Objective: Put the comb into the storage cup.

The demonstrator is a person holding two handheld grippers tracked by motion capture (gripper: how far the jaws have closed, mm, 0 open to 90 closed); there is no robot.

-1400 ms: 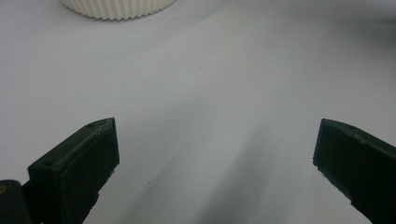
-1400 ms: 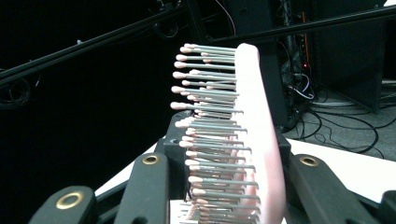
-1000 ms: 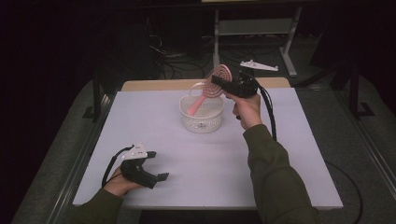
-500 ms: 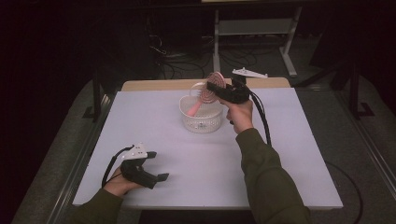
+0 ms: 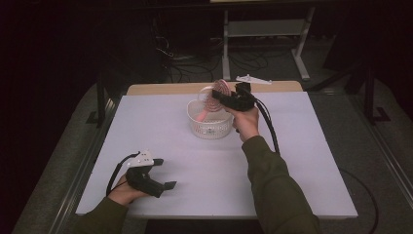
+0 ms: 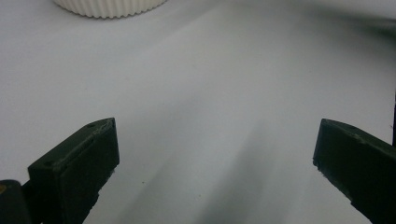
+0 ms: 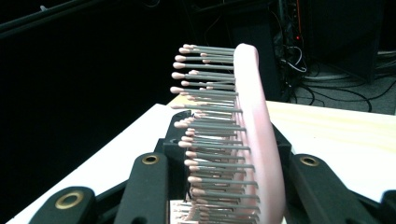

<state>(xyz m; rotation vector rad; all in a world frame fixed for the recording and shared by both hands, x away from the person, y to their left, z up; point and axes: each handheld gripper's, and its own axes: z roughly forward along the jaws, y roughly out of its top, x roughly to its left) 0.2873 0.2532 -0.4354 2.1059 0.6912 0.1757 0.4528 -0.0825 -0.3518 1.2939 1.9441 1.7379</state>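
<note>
Compared with the high view a second earlier, the right tool (image 5: 225,99) and its load have sunk closer to the basket, while the left tool (image 5: 163,176) has kept its place. Right tool: jaws closed on the head of a pink plastic hairbrush with grey, pink-tipped bristles (image 7: 233,135); in the right gripper view the brush stands on edge between the two black jaws, bristles facing that view's left. In the high view the round brush head (image 5: 219,90) sits tilted above the rim, and the pink handle (image 5: 203,114) slants down into the round white ribbed plastic basket (image 5: 210,127). Left tool: jaws wide apart with nothing between them, resting low at the near left part of the white bench (image 5: 302,161); its own view shows bare bench between the jaws and the basket's ribbed wall (image 6: 109,7) at the top edge. A white hanger-shaped object (image 5: 253,79) lies on the wooden strip behind the bench, apart from the work. Progress, as judged: the brush is grasped, carried over the basket and partly lowered in; lowering fully, releasing and withdrawing remain.
</note>
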